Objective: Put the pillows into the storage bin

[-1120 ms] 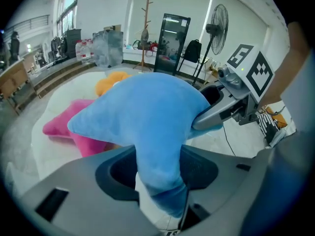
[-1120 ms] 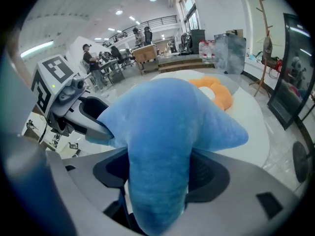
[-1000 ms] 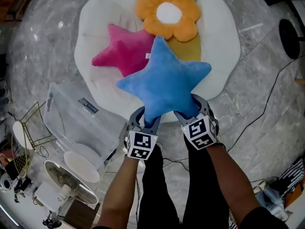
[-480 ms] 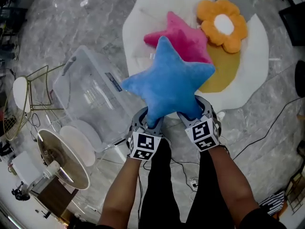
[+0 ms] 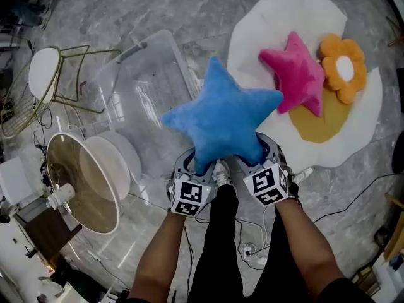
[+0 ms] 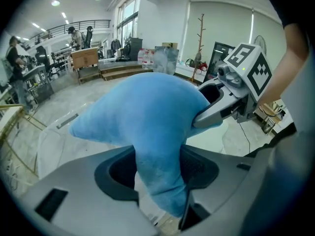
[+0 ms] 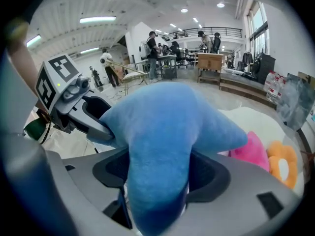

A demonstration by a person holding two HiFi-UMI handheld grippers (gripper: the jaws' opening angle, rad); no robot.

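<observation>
Beside storage bin point(image 5: 136, 74) (clear plastic), my left gripper point(image 5: 197, 164) and right gripper point(image 5: 251, 156) both pinch blue star pillow point(image 5: 221, 115).

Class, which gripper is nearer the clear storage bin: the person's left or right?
Left. The left gripper holds the blue star pillow beside the storage bin; the right gripper holds it farther off, toward the rug.

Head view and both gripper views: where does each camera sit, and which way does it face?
Head view: on the person's head, facing steeply down at the blue star pillow and clear storage bin; forearms, left gripper, right gripper show.
Left gripper view: on the left gripper, facing along its jaws, shut on a pillow arm; right gripper visible.
Right gripper view: on the right gripper, along its jaws, shut on another arm; left gripper visible.
Shared: the blue star pillow.
</observation>
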